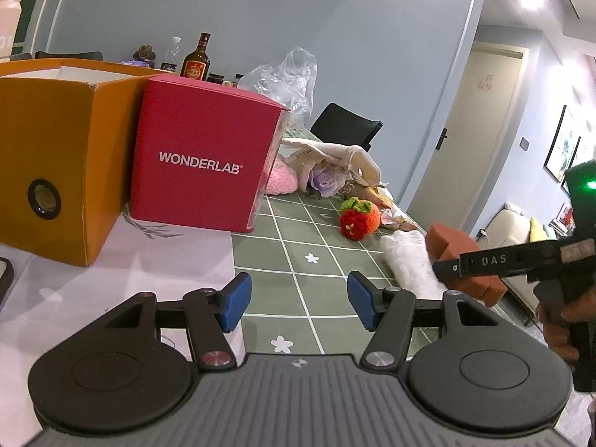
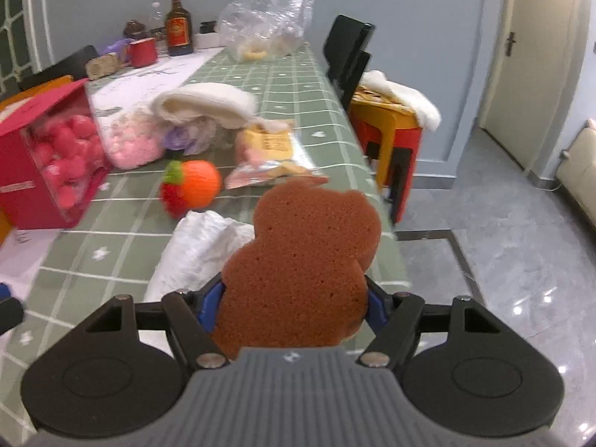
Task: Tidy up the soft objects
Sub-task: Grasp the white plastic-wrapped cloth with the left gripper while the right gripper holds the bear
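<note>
Closest to me, my right gripper (image 2: 294, 303) is clamped on a brown sponge (image 2: 301, 260), its blue pads (image 2: 210, 303) pressing both flanks of the lobed foam slab, which stands up between the fingers above the near right edge of the table. From my left wrist view the same sponge shows at the right, gripped in the right gripper's black fingers, with a hand (image 1: 558, 329) wrapped round the handle below it. My left gripper (image 1: 298, 301) is released, nothing between its blue pads, and hangs over the seam where the green checked tablecloth (image 1: 298, 246) meets a white patterned cloth (image 1: 149, 249).

Just beyond the sponge lies a crumpled white bag (image 2: 201, 246), and past that a knitted red and orange fruit toy (image 2: 192, 186) sits on the green cloth. To its left stands a red box (image 1: 201, 156) marked WONDERLAB, its clear side showing pink and red balls (image 2: 63, 160) inside, and left of that an open orange box (image 1: 48, 160). Behind the toy I see a pink knitted piece (image 2: 134, 145), a purple fabric flower (image 1: 326, 180), a cream cloth (image 2: 208, 106) and a snack packet (image 2: 268, 156) bunched together.

At the far end are a brown bottle (image 2: 178, 24), a red mug (image 2: 143, 52) and a clear plastic bag (image 2: 272, 15), with a black chair (image 2: 348, 52) beside the table
</note>
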`<state>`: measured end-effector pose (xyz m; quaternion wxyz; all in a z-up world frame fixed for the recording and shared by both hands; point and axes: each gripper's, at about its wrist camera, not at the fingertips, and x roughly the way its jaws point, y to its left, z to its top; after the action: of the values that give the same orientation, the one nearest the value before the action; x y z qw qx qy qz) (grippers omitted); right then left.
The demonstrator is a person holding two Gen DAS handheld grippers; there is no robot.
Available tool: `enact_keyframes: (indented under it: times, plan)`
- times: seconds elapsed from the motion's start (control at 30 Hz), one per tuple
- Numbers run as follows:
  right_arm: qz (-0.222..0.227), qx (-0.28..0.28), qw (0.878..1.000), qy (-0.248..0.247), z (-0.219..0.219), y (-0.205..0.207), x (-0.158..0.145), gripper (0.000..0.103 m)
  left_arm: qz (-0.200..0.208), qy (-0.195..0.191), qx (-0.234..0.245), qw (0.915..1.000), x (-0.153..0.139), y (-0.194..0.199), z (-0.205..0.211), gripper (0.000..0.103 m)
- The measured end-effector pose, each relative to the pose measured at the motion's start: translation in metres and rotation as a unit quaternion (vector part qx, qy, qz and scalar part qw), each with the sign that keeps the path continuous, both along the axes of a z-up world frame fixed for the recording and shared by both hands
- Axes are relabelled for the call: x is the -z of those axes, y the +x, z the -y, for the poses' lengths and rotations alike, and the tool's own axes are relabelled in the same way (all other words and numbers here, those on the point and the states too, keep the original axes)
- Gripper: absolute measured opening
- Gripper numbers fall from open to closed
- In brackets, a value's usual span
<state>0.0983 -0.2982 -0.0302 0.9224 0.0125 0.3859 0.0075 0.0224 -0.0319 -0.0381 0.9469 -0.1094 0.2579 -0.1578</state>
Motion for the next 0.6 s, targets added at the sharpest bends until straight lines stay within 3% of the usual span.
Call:
enact_keyframes:
  times: [0.13, 0.43, 0.6]
  plan:
    - [0.014, -0.003, 1.0, -0.022, -0.028, -0.014, 0.0, 0.072, -0.004, -0.003, -0.005, 1.0, 0.001, 0.001, -0.001, 0.07]
    - [0.025, -0.044, 0.999, -0.002, -0.084, -0.025, 0.001, 0.075, -0.003, -0.004, -0.001, 1.0, 0.001, 0.002, -0.002, 0.067]
    - [0.022, -0.032, 0.999, 0.021, -0.091, -0.02, 0.008, 0.076, -0.004, -0.055, -0.013, 0.9984, 0.001, 0.002, -0.016, 0.07]
